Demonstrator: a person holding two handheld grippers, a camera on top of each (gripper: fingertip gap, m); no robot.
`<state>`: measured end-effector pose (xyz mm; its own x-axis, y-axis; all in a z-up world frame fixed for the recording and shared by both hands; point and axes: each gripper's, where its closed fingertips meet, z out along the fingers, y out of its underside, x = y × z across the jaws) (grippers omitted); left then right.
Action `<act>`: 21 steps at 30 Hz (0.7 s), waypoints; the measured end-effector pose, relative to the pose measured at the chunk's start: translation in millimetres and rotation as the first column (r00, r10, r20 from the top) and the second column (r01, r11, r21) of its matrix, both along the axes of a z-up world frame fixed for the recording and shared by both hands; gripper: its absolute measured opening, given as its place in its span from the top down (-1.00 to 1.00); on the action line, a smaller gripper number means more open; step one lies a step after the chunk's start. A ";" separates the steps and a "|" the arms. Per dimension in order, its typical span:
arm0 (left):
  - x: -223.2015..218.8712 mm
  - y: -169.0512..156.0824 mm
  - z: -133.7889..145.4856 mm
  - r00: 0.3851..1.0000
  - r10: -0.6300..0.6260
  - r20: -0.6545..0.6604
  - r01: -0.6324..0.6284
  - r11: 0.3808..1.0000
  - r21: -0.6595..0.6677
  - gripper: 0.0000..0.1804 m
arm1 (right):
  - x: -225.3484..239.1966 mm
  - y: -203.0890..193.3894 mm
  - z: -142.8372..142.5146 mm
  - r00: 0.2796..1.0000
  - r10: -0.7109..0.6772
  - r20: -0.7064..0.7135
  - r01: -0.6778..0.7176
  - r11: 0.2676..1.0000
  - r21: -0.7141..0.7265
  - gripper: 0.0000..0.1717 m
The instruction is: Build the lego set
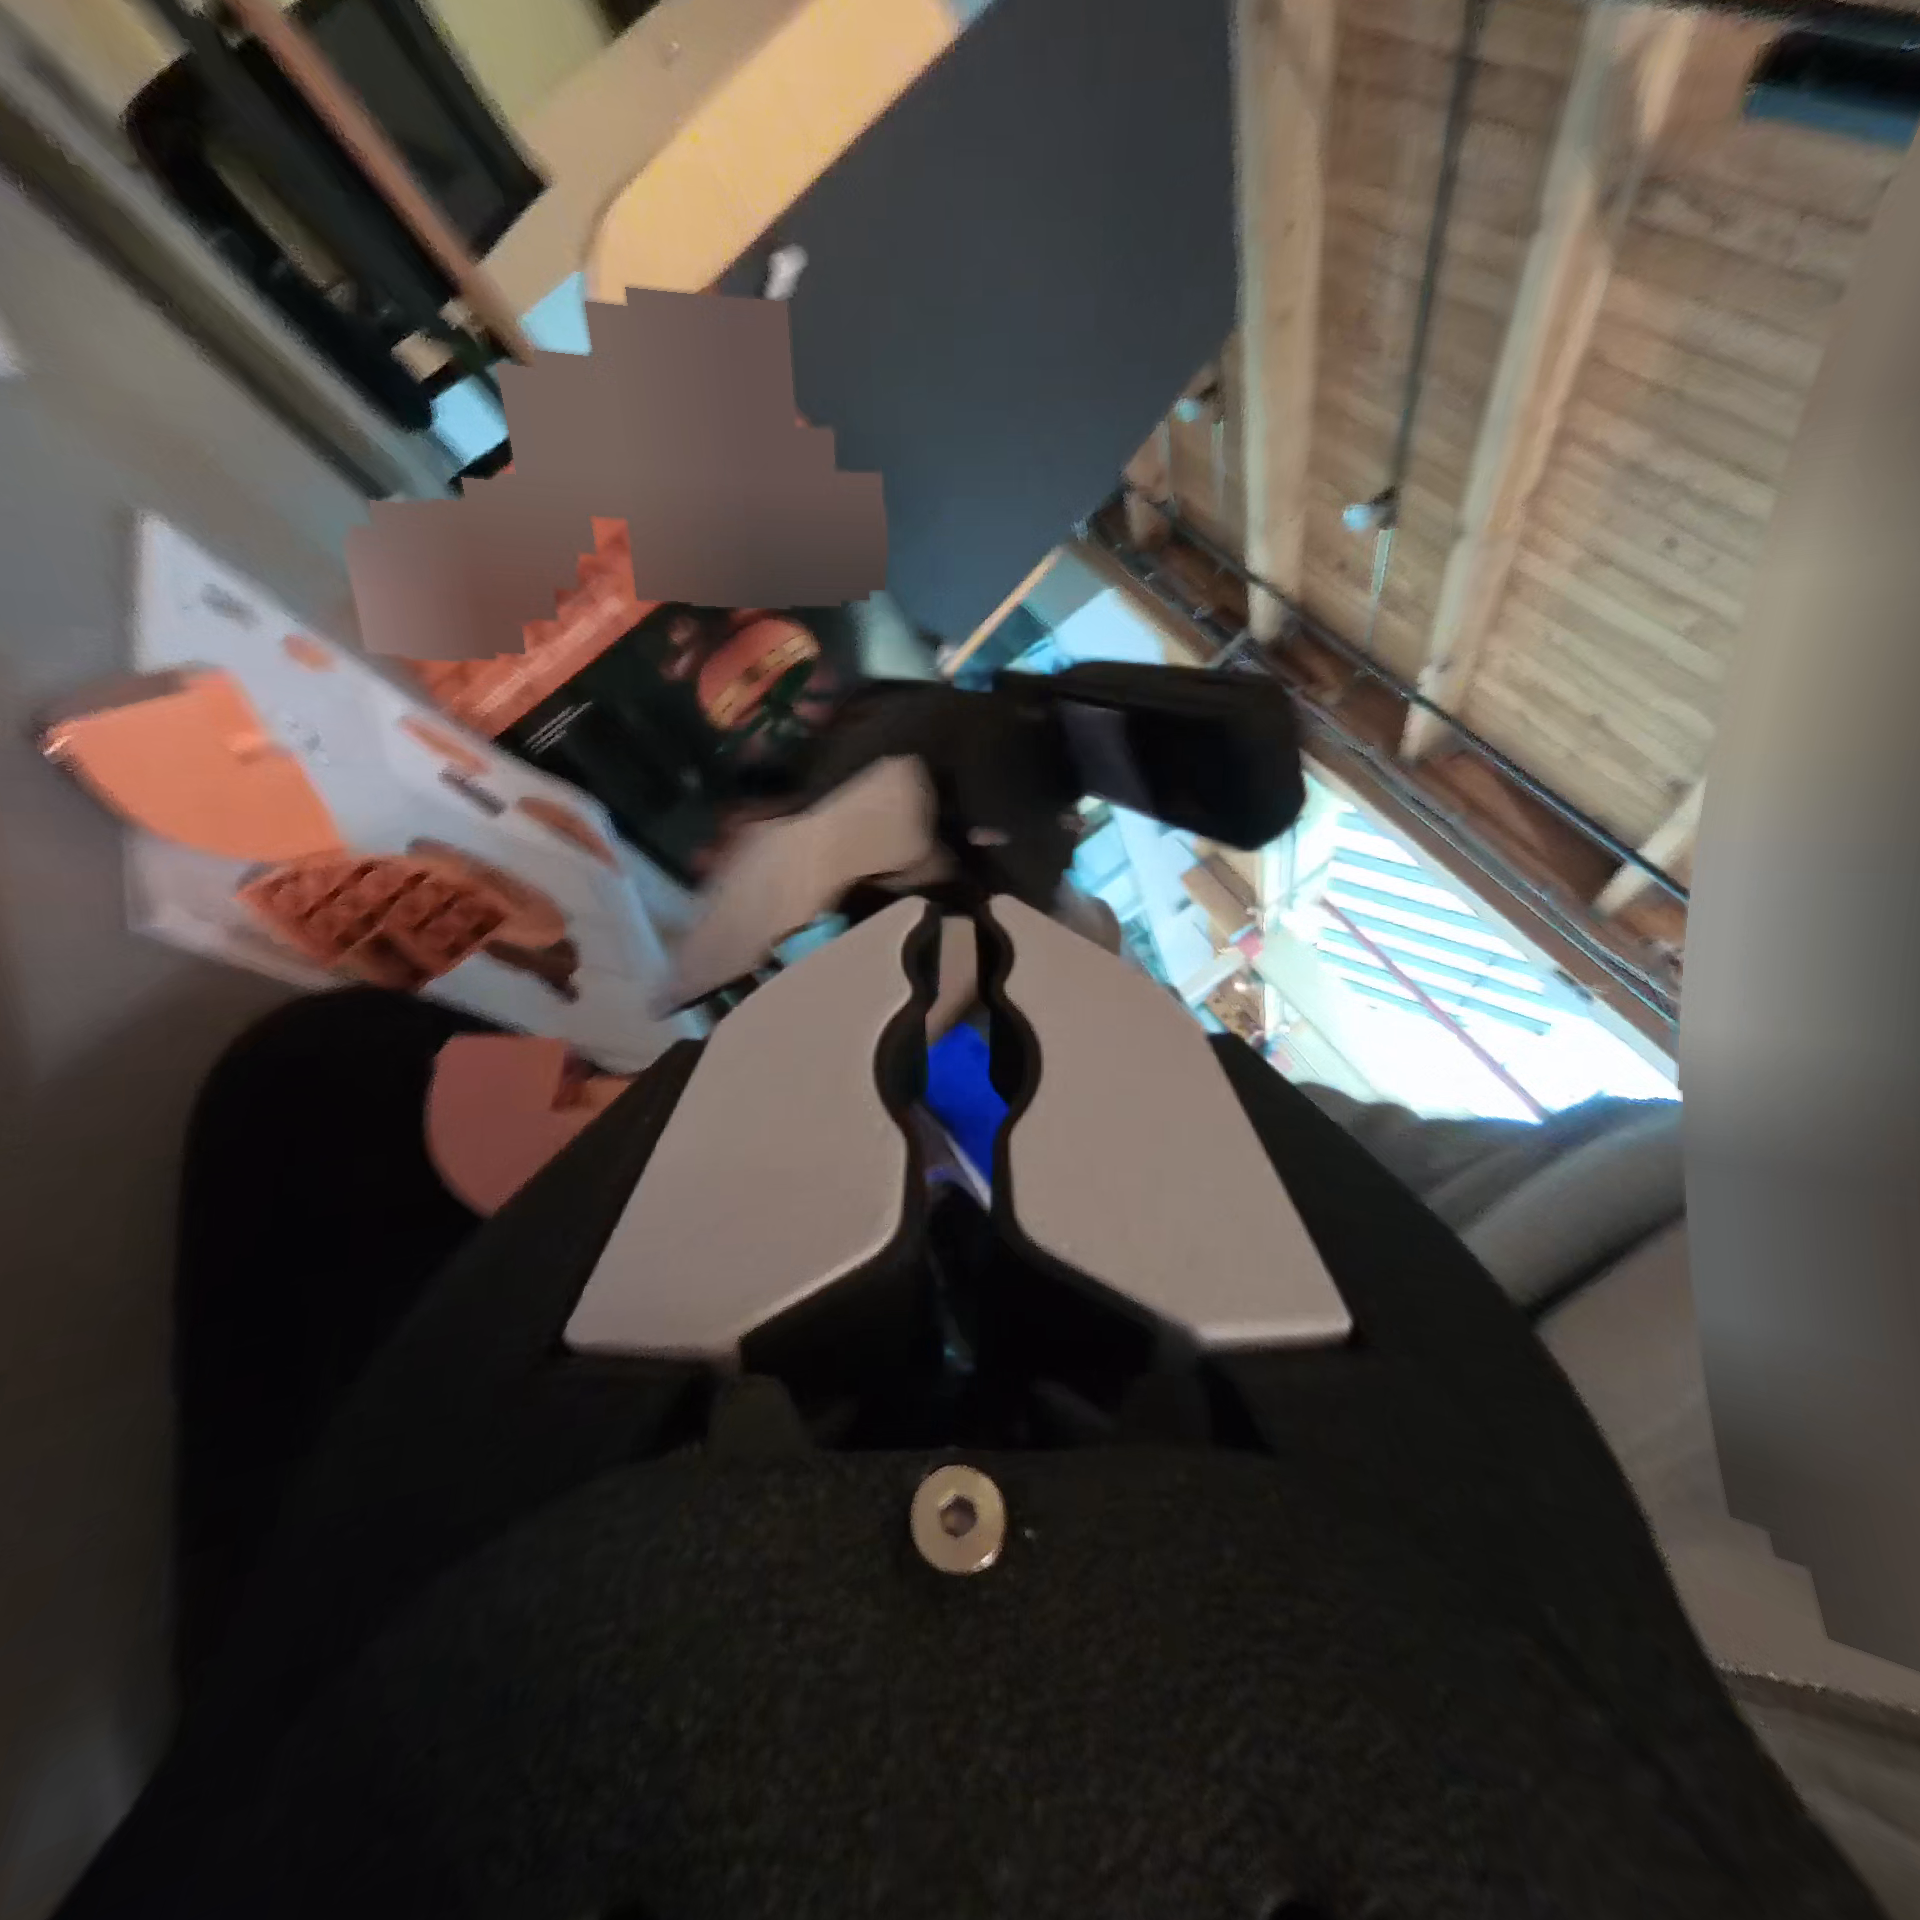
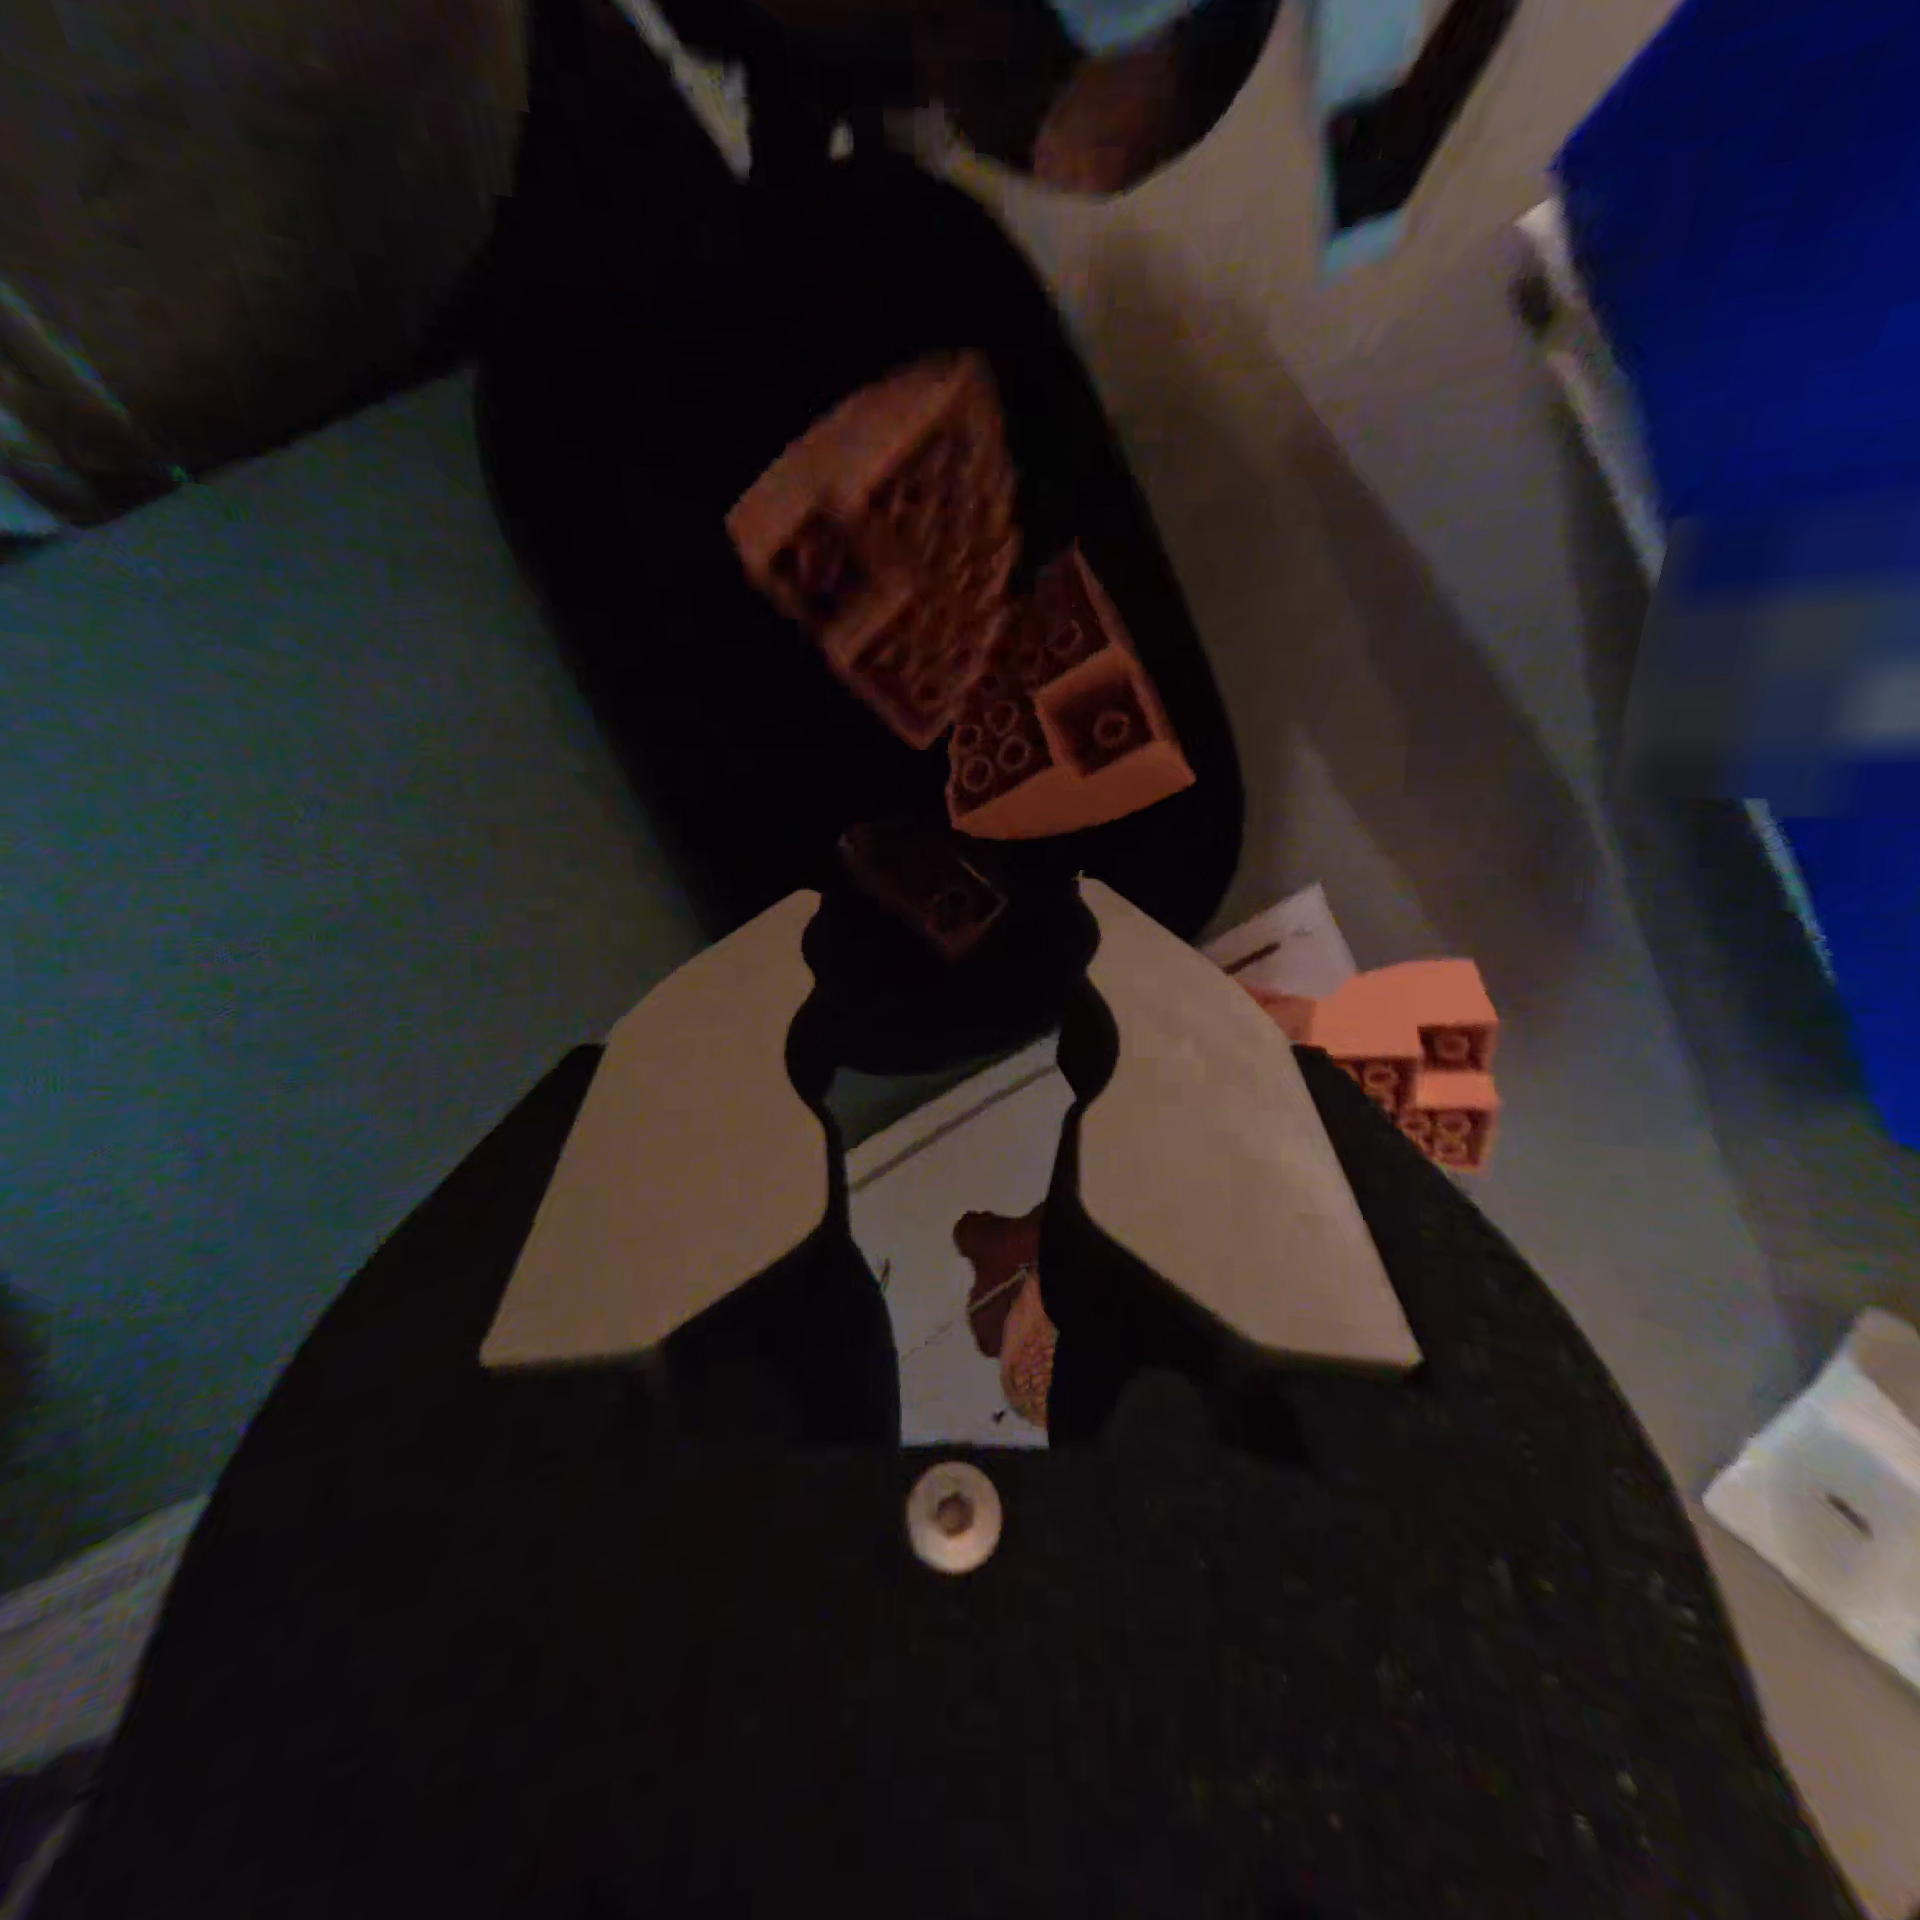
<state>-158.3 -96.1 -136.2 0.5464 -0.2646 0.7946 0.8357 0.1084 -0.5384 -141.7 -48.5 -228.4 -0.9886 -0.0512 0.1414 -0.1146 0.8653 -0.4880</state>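
Note:
My right gripper (image 2: 945, 891) is open and points down over a black oval dish (image 2: 623, 520). A small dark brown brick (image 2: 925, 904) lies in the dish between my fingertips, with a gap on each side. Just beyond it lies a cluster of orange bricks (image 2: 935, 603), undersides up. My left gripper (image 1: 961, 909) points up towards the ceiling. Its fingers (image 1: 831, 1039) are closed to a narrow slit, and I make out nothing held in it. The right gripper (image 1: 1174, 758) shows blurred just beyond the left fingertips.
A second orange brick cluster (image 2: 1403, 1070) and white sheets (image 2: 966, 1195) lie on the table beside a blue box (image 2: 1766, 312). The left wrist view shows a printed carton with orange pictures (image 1: 343, 831), a person's black sleeve (image 1: 291, 1195), a dark panel (image 1: 1018, 312) and wooden ceiling beams (image 1: 1507, 416). One gripper's finger ends stand about 10 cm off the other's.

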 end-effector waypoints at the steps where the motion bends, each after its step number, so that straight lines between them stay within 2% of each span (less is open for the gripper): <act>1: 0.7 0.6 -0.8 1.000 0.003 -0.017 -0.003 1.000 -0.012 0.94 | 0.6 0.9 -9.0 0.999 0.033 0.037 -0.034 0.999 0.037 0.54; 3: -4.4 5.6 -22.1 0.997 0.046 -0.069 -0.056 0.989 -0.139 0.94 | 7.2 0.6 -26.3 0.991 0.057 0.120 -0.066 0.995 0.076 0.62; 5: -8.6 4.8 -38.2 0.992 0.075 -0.104 -0.096 0.971 -0.218 0.95 | 5.7 -1.1 -24.7 0.995 0.034 0.096 -0.038 0.999 0.038 0.67; 6: -10.7 2.5 -41.4 0.988 0.093 -0.127 -0.121 0.965 -0.232 0.95 | 4.1 -0.4 -22.5 0.998 0.012 0.068 -0.013 1.000 0.018 0.78; 9: -15.0 -4.3 -39.5 0.970 0.118 -0.214 -0.165 0.962 -0.216 0.91 | 4.4 0.1 -23.0 0.997 -0.080 0.019 0.081 0.996 -0.022 0.78; 11: -16.2 -7.8 -33.9 0.951 0.088 -0.295 -0.154 0.965 -0.211 0.78 | 4.2 0.5 -22.5 0.985 -0.172 0.013 0.172 0.984 -0.046 0.79; 13: -7.5 -11.6 -34.1 0.907 -0.019 -0.420 -0.097 0.962 -0.255 0.52 | 4.8 1.6 -22.3 0.964 -0.264 0.010 0.264 0.962 -0.074 0.79; 15: 8.3 -18.7 -42.0 0.809 -0.156 -0.567 -0.045 0.945 -0.324 0.37 | 4.7 4.3 -21.3 0.931 -0.366 0.000 0.364 0.926 -0.104 0.79; 18: 23.4 -30.5 -67.1 0.566 -0.314 -0.763 -0.085 0.898 -0.433 0.23 | 10.0 4.9 -13.7 0.853 -0.521 0.024 0.517 0.839 -0.169 0.79; 20: 32.6 -34.2 -84.8 0.413 -0.417 -0.810 -0.102 0.862 -0.496 0.20 | 19.2 -7.0 0.4 0.814 -0.579 0.055 0.571 0.779 -0.257 0.79; 21: 37.1 -33.9 -90.4 0.375 -0.449 -0.811 -0.101 0.850 -0.517 0.21 | 24.8 -14.8 8.1 0.812 -0.582 0.047 0.568 0.767 -0.300 0.79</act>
<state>-121.2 -129.9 -226.6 0.9638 -0.2513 -0.0894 -0.1943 -0.4317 -0.8809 -117.0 -63.2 -220.4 -0.8118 0.5747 0.1035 0.3306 0.5985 -0.7297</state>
